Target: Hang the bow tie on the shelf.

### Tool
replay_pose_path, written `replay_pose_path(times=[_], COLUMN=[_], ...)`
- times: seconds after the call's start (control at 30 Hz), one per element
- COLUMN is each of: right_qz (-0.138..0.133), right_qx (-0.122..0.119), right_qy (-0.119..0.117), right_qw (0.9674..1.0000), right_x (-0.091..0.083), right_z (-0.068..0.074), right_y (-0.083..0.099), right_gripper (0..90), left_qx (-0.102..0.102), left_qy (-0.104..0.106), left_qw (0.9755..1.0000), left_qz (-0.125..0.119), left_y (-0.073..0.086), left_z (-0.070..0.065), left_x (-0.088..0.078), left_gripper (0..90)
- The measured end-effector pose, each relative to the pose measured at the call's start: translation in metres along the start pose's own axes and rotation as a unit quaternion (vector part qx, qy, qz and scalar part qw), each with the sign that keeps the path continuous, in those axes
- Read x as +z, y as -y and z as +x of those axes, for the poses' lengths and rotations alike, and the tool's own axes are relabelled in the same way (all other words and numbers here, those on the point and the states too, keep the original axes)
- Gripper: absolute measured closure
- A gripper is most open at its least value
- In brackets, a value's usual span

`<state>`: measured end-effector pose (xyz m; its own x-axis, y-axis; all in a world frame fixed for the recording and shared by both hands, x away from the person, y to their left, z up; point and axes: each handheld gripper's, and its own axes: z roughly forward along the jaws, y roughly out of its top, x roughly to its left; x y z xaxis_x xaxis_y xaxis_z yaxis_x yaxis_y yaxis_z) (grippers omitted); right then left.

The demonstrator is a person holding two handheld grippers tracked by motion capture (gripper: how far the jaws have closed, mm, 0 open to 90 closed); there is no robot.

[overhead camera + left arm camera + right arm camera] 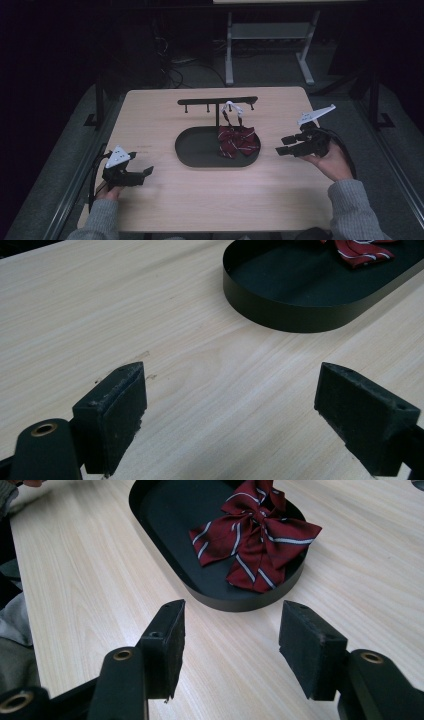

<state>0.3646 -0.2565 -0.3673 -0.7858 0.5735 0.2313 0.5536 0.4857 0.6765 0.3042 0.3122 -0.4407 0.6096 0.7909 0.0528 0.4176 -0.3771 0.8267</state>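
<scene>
The bow tie (238, 140), dark red with pale stripes, lies in the right end of the black oval tray (195, 150), and its white strap (233, 108) is looped over a peg of the T-shaped stand (218, 102) that rises from the tray. I judge it light, soft and limp: the cloth will fold and sag when lifted, and it is not fragile. The best hold is the centre knot (260, 517), where the layers bunch thickest.

My right gripper (286, 145) hovers just right of the tray, jaws wide apart and empty, pointed at the bow. My left gripper (145, 172) rests near the desk (150, 115) front-left, jaws likewise spread, nothing between them.

Obstructions: the tray's raised rim stands between my right jaws and the cloth, so approach from above. The hooked strap will likely resist a sideways pull.
</scene>
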Motion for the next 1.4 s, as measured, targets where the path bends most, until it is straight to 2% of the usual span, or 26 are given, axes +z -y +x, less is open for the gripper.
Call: replay_pose_path(times=[0.97, 1.3, 1.4], right_qz=[-0.008, -0.014, -0.025], right_qx=[0.027, 0.035, 0.035], right_qy=[0.001, 0.005, 0.009], right_qw=[0.9996, 0.9993, 0.9990], right_x=[0.003, 0.005, 0.004], right_z=[0.002, 0.010, 0.016], right_y=[0.044, 0.066, 0.072], right_gripper=[43.0, 42.0, 41.3], left_qx=[-0.001, -0.001, 0.001], left_qy=[0.001, 0.001, 0.001], left_qw=[1.0000, 1.0000, 1.0000], left_qz=[0.000, -0.002, -0.002], left_y=[0.000, 0.000, 0.000], left_z=[-0.001, -0.002, -0.002], left_x=[0.001, 0.001, 0.001], left_gripper=[13.0, 13.0, 13.1])
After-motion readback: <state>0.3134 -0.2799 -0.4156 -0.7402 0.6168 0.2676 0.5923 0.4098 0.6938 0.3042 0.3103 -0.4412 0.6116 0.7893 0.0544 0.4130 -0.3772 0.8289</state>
